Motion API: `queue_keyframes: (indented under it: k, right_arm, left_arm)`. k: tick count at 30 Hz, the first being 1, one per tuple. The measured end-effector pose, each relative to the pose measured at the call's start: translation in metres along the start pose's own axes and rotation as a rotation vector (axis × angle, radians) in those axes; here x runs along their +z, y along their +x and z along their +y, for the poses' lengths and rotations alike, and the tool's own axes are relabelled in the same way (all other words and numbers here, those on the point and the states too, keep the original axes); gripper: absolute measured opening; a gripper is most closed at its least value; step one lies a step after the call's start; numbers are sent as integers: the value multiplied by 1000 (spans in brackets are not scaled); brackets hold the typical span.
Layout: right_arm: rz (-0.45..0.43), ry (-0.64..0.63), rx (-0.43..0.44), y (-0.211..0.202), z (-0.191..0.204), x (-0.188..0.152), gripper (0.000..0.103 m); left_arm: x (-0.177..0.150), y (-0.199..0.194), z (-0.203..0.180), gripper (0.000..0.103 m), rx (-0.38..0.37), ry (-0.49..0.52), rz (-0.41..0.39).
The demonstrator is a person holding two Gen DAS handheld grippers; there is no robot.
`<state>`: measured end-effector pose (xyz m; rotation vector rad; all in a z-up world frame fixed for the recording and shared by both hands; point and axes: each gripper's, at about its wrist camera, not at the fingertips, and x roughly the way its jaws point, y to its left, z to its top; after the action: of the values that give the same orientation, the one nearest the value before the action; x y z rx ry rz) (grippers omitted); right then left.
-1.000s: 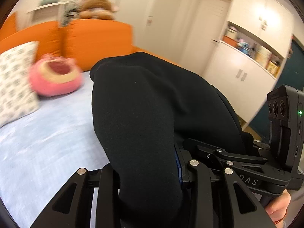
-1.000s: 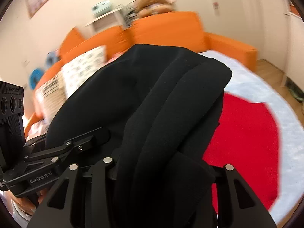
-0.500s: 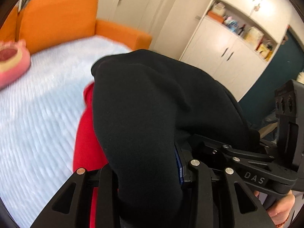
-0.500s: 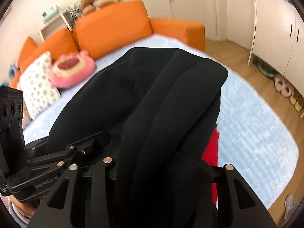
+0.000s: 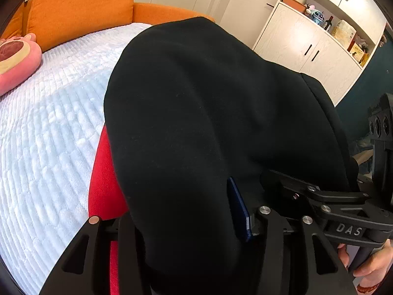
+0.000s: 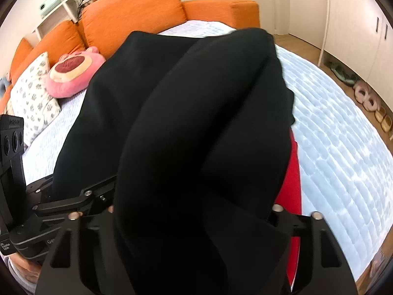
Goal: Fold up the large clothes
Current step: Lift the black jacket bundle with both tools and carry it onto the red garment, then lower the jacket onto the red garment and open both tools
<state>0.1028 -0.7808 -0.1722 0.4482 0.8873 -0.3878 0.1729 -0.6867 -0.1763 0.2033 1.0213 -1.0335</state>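
Note:
A thick folded black garment (image 5: 196, 123) fills the left wrist view and bulges forward over my left gripper (image 5: 186, 223), which is shut on it; the fingertips are hidden by the cloth. My right gripper (image 6: 194, 221) is shut on the same black garment (image 6: 196, 123) and shows in the left wrist view (image 5: 343, 221) at the right. The garment hangs above a red garment (image 5: 103, 184) lying on the white bedspread (image 5: 49, 135); the red garment also shows in the right wrist view (image 6: 292, 184).
An orange sofa back (image 6: 132, 17) runs behind the bed. A pink plush cushion (image 6: 71, 73) and a patterned pillow (image 6: 32, 98) lie at the left. White cupboards (image 5: 307, 44) and slippers (image 6: 366, 95) on the wooden floor are at the right.
Both grippers have swung with the black garment toward the bed's right part and tilted down. The red garment now lies closer beneath it.

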Motion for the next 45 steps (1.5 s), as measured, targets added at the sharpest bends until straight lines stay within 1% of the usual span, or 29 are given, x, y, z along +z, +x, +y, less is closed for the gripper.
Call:
queue_keyframes:
  k: [2,4,5,8,9,10,11,12,13,14,15,16,18,19,20,21,22,24,25,27,28,32,34,35,36,39,42,44,45]
  right_arm:
    - [12,-8,-7,-6,1,-2,73]
    - [10,-13,-14,-17,2,-2,77]
    - [5,-25,-30,-25,3,-3,77]
    - [-28,-68,-74,-53,8,-9,78]
    - [-44,-73,-82,-62,8,-11,80]
    - [-72,-82,-91,-77,9,-17,84]
    - [-99,-92,-100,-88,11,-22,93]
    - [-138,-99,-111,-100,12,-28,94]
    - [-195,-114,-110,-115,16,-38,94]
    - [-233,-132,-91,-125,19,-47,93]
    - [-250,-143,-89,-130,20,-54,93]
    - [-265,-153,-90,-135,23,-62,89]
    - [-253,-154,-82,-133,25,-70,63]
    - [-231,-145,-75,-127,24,-72,59]
    - [-206,-131,-58,-120,20,-72,49]
    - [-176,-121,-51,-112,17,-73,46]
    - [-167,-117,-61,-108,16,-72,46]
    - [-150,-107,-93,-97,8,-71,46]
    - [-146,-88,-90,-95,2,-72,46]
    - [-139,-46,-82,-89,-9,-70,46]
    - [-128,-19,-66,-84,-16,-70,46]
    - [-84,67,-32,-56,-40,-69,46]
    - [-73,138,13,-43,-55,-71,47]
    - [-73,163,33,-40,-60,-72,48]
    - [-75,169,34,-42,-60,-72,48]
    - [-90,123,-22,-56,-47,-70,48]
    - [-135,49,-92,-79,-27,-72,49]
    - [-154,-27,-146,-92,-10,-78,49]
    - [-159,-55,-162,-96,-3,-81,54]
  left_arm:
    - [2,-2,-2,58,6,-4,10]
    - [2,-12,-3,64,19,0,2]
    - [4,-20,3,66,23,0,-2]
    - [0,-44,1,69,46,15,-14]
    - [-3,-53,-1,71,52,20,-30]
    - [-8,-70,-3,74,59,32,-75]
    - [-14,-83,-6,76,68,44,-114]
    - [-19,-95,-8,77,79,51,-153]
    - [-24,-103,-9,78,82,59,-173]
    - [-32,-113,-12,78,79,72,-194]
    - [-41,-119,-14,78,68,83,-200]
    - [-47,-122,-13,78,58,91,-199]
    - [-60,-118,-18,78,33,115,-170]
    - [-63,-113,-21,78,38,125,-159]
    - [-67,-104,-23,77,59,140,-143]
    - [-61,-98,-27,77,66,147,-130]
    - [-56,-92,-26,76,71,144,-111]
    - [-60,-78,-17,76,97,124,-76]
    - [-61,-71,-11,76,98,113,-59]
    - [-65,-66,3,77,74,69,-36]
    - [-65,-62,8,78,66,60,-33]
    - [-64,-52,4,80,99,99,-45]
    - [-64,-48,3,82,97,92,-44]
    - [-63,-47,2,82,102,93,-48]
    - [-63,-47,1,82,109,95,-51]
    - [-65,-51,-1,82,121,89,-54]
    - [-68,-61,-3,81,116,87,-70]
    - [-71,-72,-14,81,165,136,-106]
    - [-74,-78,-19,82,187,163,-124]
